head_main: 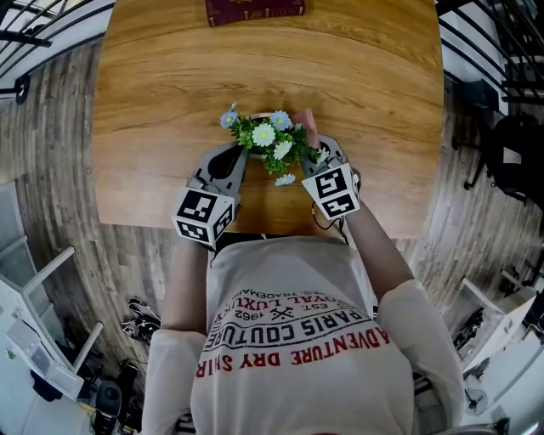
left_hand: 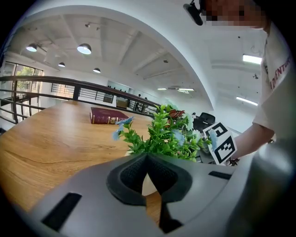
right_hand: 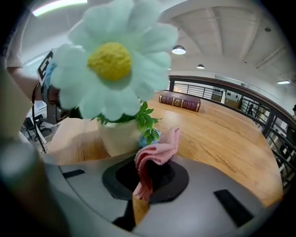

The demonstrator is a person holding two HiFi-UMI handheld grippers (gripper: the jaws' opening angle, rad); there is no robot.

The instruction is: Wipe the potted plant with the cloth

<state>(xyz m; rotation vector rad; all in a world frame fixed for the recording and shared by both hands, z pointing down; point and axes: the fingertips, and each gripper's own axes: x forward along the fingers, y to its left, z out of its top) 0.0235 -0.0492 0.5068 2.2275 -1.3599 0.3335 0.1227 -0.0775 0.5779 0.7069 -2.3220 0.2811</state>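
**Right of the potted plant (head_main: 270, 144): cloth pinched, close to the leaves**

Near the front edge of the wooden surface (head_main: 161, 102), potted plant upright: white pot (right_hand: 121, 136) under green leaves and pale daisies. Well behind it, a dark red book (head_main: 253, 10).

Just right of the plant, right claw (right_hand: 142, 183) clamped on a fold of pink cloth (right_hand: 157, 152), with the loose end standing up past the tips toward the lowest leaves. Touching them or not: unclear. Along that claw, pot ahead and slightly left, near.

Just left of the plant, left claw (left_hand: 147, 157) closed tip to tip, nothing pinched, pot showing beyond the tips.

Judged: right hand the working one. Next, probably a short reach left and upward into the foliage. Possible risk of tipping the pot unless steadied from the left.
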